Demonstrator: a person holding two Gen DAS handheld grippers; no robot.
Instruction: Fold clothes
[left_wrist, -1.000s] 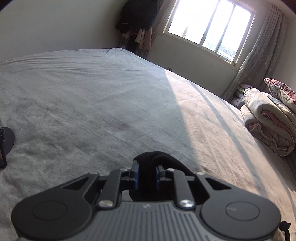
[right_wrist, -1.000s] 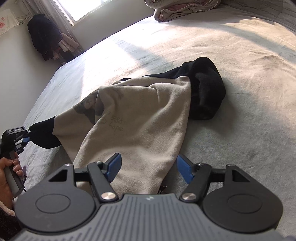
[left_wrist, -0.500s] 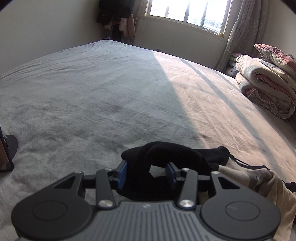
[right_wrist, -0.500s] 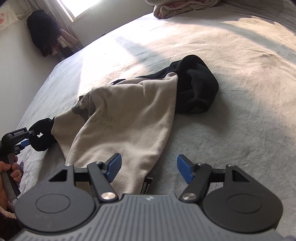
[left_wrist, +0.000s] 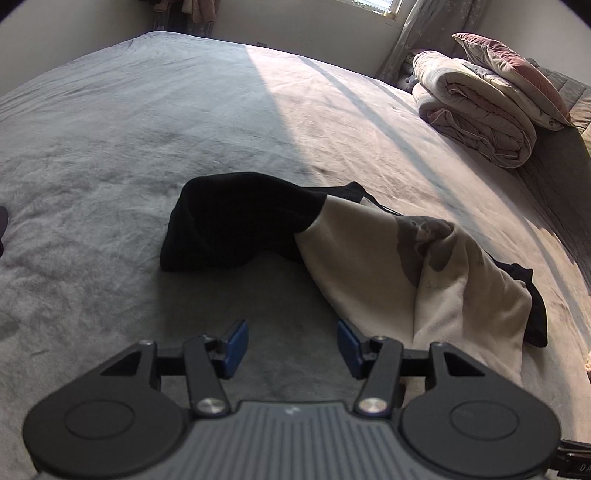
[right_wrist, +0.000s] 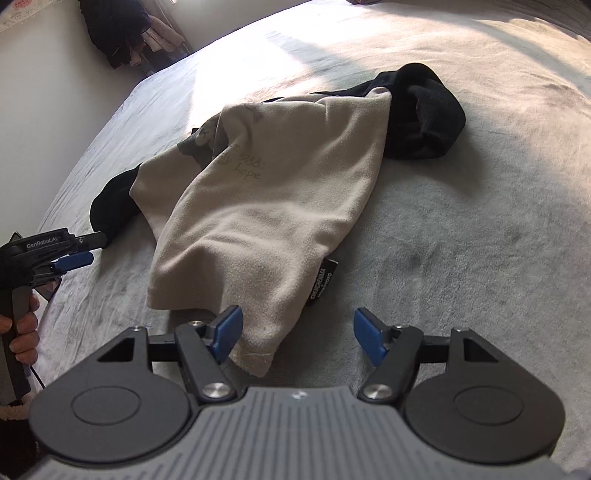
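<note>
A beige top with black sleeves (right_wrist: 258, 206) lies crumpled on the grey bed (right_wrist: 480, 221). In the left wrist view one black sleeve (left_wrist: 236, 225) rests on the bed ahead of my left gripper (left_wrist: 291, 347), which is open and holds nothing. The beige body (left_wrist: 424, 280) spreads to the right of it. In the right wrist view my right gripper (right_wrist: 299, 336) is open at the top's lower hem, its left pad (right_wrist: 227, 332) touching the fabric. The other black sleeve (right_wrist: 424, 114) lies bunched at the far right. The left gripper (right_wrist: 70, 254) shows at the left edge, held by a hand (right_wrist: 22, 328).
A folded quilt and pillow (left_wrist: 480, 99) lie at the bed's far right. Dark clothes (right_wrist: 114, 29) hang by the wall in the corner. A black label (right_wrist: 323, 280) sticks out from the top's hem.
My left gripper let go of the black sleeve, opened wide and drew back from it. The sleeve dropped onto the bed. The right gripper stayed open and came closer to the hem.
</note>
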